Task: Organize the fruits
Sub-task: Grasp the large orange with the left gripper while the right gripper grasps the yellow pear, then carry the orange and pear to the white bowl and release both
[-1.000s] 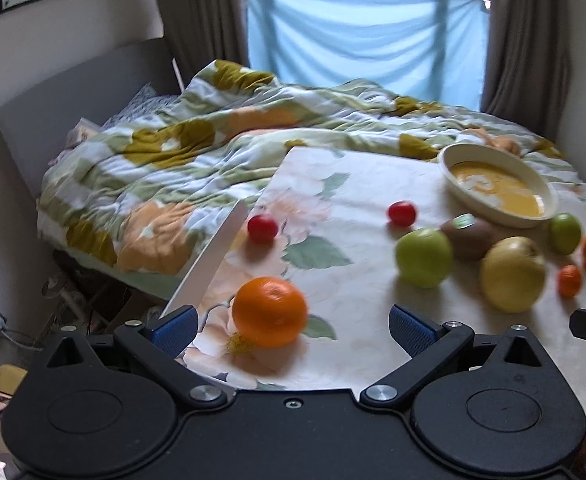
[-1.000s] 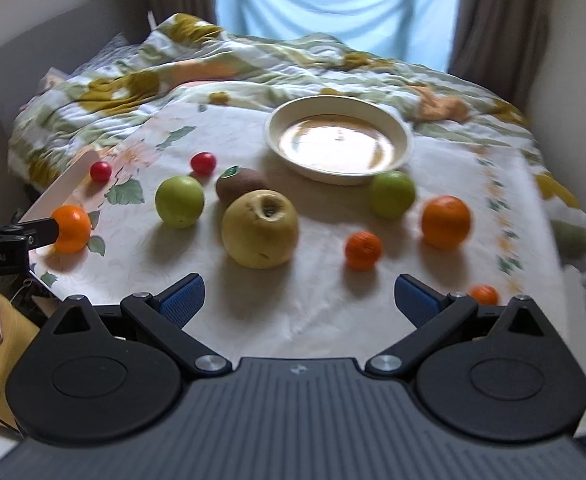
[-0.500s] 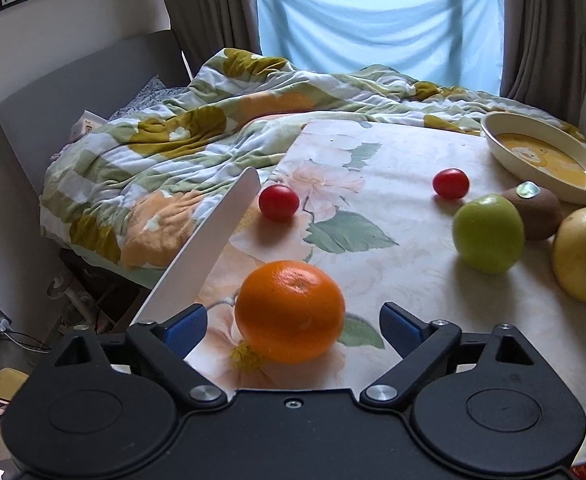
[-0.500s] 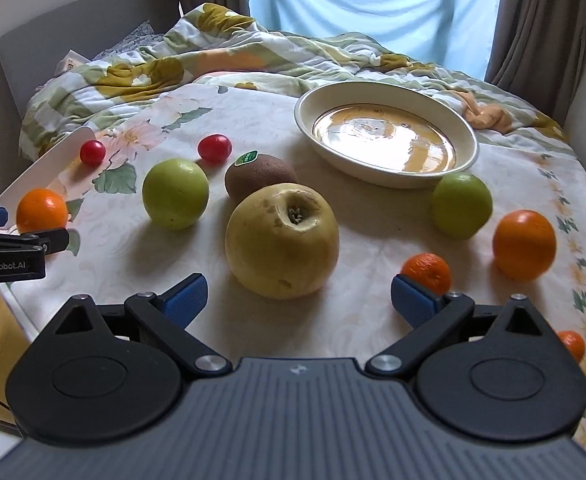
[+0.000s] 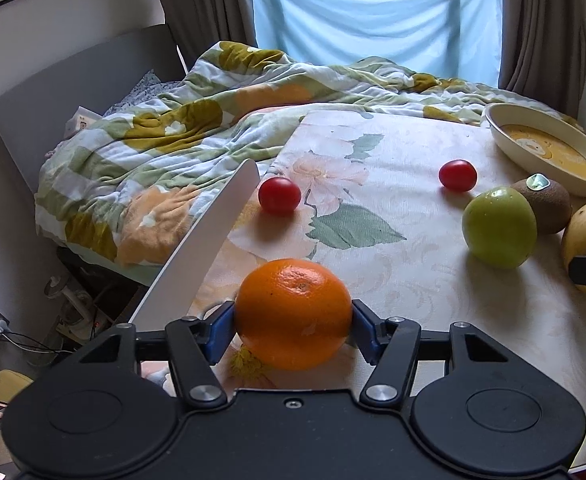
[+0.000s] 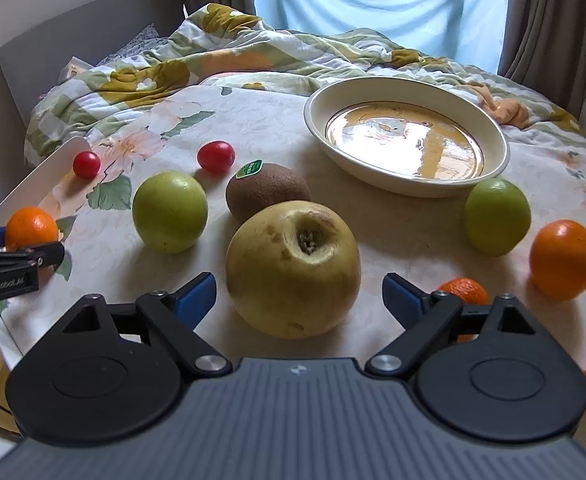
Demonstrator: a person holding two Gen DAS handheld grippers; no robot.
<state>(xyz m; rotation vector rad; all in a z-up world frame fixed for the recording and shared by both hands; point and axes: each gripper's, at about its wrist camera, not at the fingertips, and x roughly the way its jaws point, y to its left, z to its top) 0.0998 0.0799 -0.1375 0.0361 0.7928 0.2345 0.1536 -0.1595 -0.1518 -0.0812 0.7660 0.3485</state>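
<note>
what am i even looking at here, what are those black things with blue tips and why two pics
Those are two hand-held grippers a person uses; each carries its own camera looking forward along its jaws, so you get one picture per hand. In the left wrist view, the left gripper has its blue pads pressed on both sides of an orange. In the right wrist view, the right gripper is open, jaws either side of a big yellow apple without touching it. On the flowered table also lie green apples, a kiwi, cherry tomatoes, more oranges and an empty bowl.
</note>
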